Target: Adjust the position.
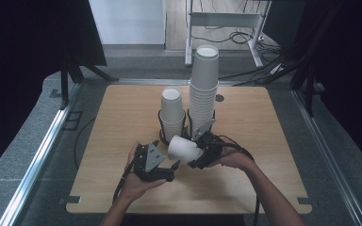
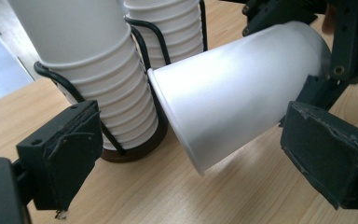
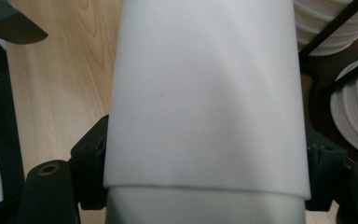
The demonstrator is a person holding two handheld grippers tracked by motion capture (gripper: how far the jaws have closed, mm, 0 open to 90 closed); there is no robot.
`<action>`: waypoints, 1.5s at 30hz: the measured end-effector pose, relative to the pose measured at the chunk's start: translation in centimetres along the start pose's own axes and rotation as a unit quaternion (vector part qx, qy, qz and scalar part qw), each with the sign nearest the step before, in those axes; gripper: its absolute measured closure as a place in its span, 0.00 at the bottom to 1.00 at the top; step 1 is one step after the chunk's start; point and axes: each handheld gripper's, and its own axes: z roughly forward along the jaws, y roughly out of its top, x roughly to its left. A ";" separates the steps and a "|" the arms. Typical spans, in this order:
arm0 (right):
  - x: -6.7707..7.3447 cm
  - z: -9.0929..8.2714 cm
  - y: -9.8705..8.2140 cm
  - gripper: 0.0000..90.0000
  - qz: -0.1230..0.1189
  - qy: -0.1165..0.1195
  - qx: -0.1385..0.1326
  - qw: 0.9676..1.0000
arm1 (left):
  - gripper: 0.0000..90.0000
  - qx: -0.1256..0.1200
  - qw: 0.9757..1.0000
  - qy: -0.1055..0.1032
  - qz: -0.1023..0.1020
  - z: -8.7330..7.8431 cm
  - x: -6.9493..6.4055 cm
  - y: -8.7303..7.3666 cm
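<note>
I've got the paper cup (image 1: 185, 149) clamped in the right tongs (image 1: 202, 153), lying on its side just above the bench (image 1: 122, 113), rim toward the left tongs (image 1: 173, 168); those stand apart, nothing between them; cup stacks (image 1: 172, 115) just behind.
</note>
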 end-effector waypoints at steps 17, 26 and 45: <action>1.3 1.8 -2.2 0.26 0.052 -0.009 -0.150 0.987 | 0.09 -0.012 0.998 -0.006 -0.061 -0.5 0.7 -0.9; 3.0 2.5 -4.3 0.26 0.085 -0.018 -0.226 0.970 | 0.09 -0.005 0.996 -0.013 -0.083 -0.7 0.9 -1.9; 5.5 3.1 -5.5 0.26 0.105 -0.062 -0.323 0.938 | 0.09 -0.001 0.993 -0.049 -0.106 -1.0 1.5 -2.5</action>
